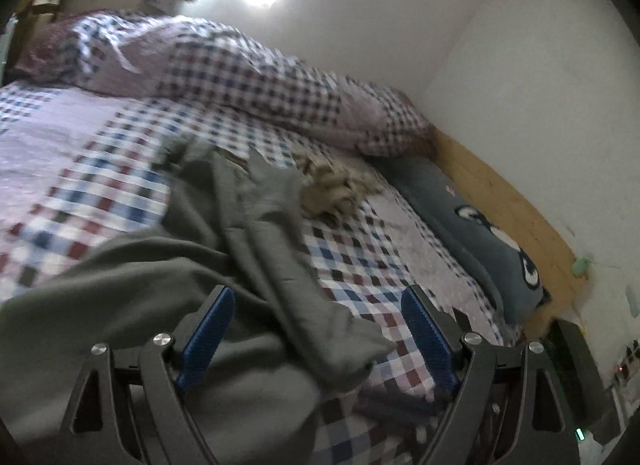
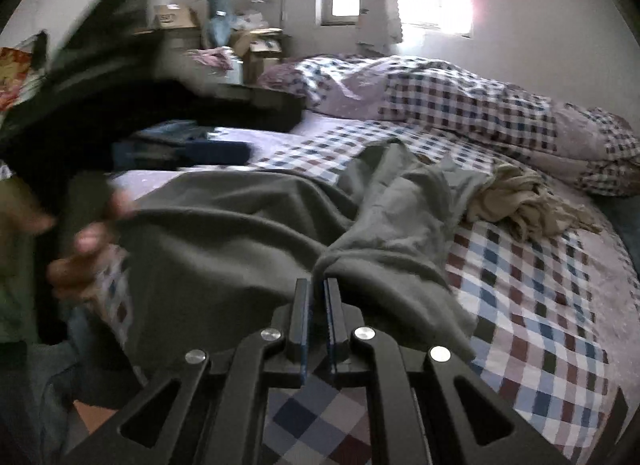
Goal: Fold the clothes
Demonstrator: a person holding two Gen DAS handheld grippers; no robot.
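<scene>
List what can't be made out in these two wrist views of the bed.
- Grey garment: its type; crumpled in both views, lower edge hidden by the right claw.
- Left claw: open, but blur hides whether its pads touch cloth.
- Hand, right view: motion-blurred, cut by the left edge.
- Beige cloth: bunched, unidentifiable.
- Dark pillow: print only partly readable.

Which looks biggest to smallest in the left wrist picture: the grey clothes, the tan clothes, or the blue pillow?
1. Grey garment: biggest, though it lies nearest the camera, which inflates it.
2. Blue pillow: long, along the bed's far edge.
3. Tan garment: smallest, bunched up, so its true size is unsure.
</scene>
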